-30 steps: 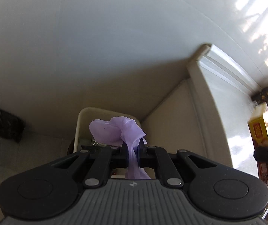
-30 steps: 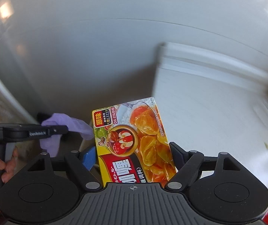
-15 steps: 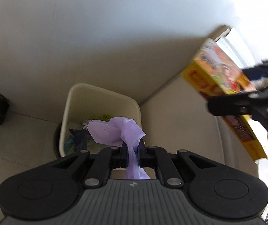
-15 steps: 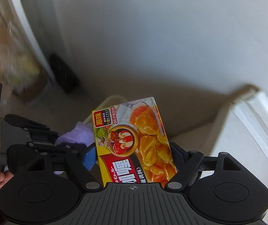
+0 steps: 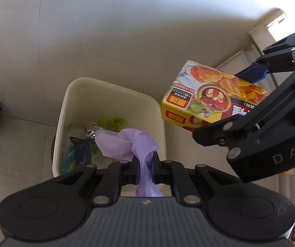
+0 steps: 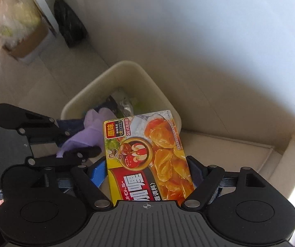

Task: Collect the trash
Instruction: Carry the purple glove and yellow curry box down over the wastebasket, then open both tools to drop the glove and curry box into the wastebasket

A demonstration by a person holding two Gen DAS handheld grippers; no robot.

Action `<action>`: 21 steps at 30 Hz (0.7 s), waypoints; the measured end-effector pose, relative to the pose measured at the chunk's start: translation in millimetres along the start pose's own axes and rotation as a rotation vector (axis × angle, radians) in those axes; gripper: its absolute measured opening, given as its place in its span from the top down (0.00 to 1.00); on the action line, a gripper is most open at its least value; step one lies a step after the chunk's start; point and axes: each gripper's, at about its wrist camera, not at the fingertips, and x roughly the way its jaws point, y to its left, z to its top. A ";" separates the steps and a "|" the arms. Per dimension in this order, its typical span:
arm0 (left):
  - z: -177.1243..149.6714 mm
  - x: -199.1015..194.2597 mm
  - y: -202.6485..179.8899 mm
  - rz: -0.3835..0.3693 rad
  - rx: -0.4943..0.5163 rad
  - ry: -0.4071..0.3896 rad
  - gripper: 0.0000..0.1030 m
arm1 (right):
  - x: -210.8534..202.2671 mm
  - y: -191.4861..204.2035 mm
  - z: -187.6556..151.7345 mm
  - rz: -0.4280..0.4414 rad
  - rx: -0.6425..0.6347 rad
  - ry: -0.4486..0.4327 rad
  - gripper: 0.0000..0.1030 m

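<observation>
While over the bin (image 5: 110,94), purple glove (image 5: 126,144) pinched in left gripper (image 5: 145,169), curry box (image 6: 147,156) clamped in right gripper (image 6: 147,173).

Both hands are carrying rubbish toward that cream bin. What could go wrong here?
The curry box in the right hand-held gripper looks off to the side of the bin, so released now it might hit the rim or floor. The limp purple glove may cling to the left hand-held gripper.
</observation>
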 end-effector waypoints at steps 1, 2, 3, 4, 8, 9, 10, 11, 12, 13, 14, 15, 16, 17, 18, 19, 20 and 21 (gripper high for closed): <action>0.0 0.8 0.9 0.001 -0.006 0.004 0.92 | 1.2 1.9 2.6 -0.005 -0.003 0.009 0.21; 0.3 1.3 2.2 0.004 -0.011 0.008 0.92 | 2.8 2.1 5.7 -0.013 -0.007 0.014 0.21; 0.4 1.4 1.9 0.005 -0.014 0.009 0.92 | 3.9 3.1 8.9 -0.024 -0.009 0.015 0.21; 0.2 0.9 1.6 0.005 -0.014 0.007 0.92 | 3.9 3.5 11.0 -0.033 -0.011 0.014 0.20; 1.5 -1.2 0.5 0.009 -0.005 0.000 0.83 | 0.3 11.8 12.4 -0.036 -0.026 -0.009 0.17; 1.3 -1.3 0.3 0.009 -0.004 -0.002 0.74 | -2.1 11.9 9.7 -0.044 -0.028 -0.020 0.15; 1.8 -0.7 1.0 0.009 -0.002 0.000 0.65 | -8.4 9.1 0.3 -0.054 -0.025 -0.029 0.12; 1.5 -0.7 0.4 0.012 0.002 0.000 0.62 | -10.7 8.8 -1.4 -0.060 -0.021 -0.036 0.12; 2.1 -0.3 -0.7 0.017 0.007 0.001 0.59 | -12.0 8.8 -2.4 -0.057 -0.015 -0.038 0.12; 1.5 0.2 -1.6 0.021 0.012 0.005 0.58 | -13.4 8.4 -3.7 -0.053 -0.008 -0.039 0.12; 0.9 0.7 -2.5 0.025 0.016 0.010 0.58 | -14.7 7.8 -5.3 -0.052 -0.002 -0.042 0.12; 1.6 0.6 -3.1 0.029 0.018 0.014 0.55 | -15.1 4.4 -6.3 -0.054 0.003 -0.047 0.12; 0.7 0.2 -4.0 0.032 0.020 0.015 0.51 | -13.5 1.8 -9.4 -0.055 0.008 -0.050 0.12; 0.2 -0.5 -5.1 0.034 0.020 0.013 0.49 | -16.1 -0.5 -12.4 -0.055 0.012 -0.051 0.12; -0.6 -1.6 -6.0 0.036 0.021 0.011 0.46 | -16.0 -0.7 -14.0 -0.054 0.016 -0.053 0.12; -1.2 -2.7 -6.9 0.036 0.022 0.011 0.44 | -17.0 -1.4 -16.5 -0.055 0.019 -0.056 0.12; -1.7 -1.6 -7.0 0.038 0.022 0.012 0.44 | -18.7 -2.5 -16.0 -0.058 0.022 -0.060 0.12; -1.6 -3.0 -8.2 0.039 0.024 0.013 0.44 | -21.2 -2.6 -19.0 -0.059 0.028 -0.067 0.12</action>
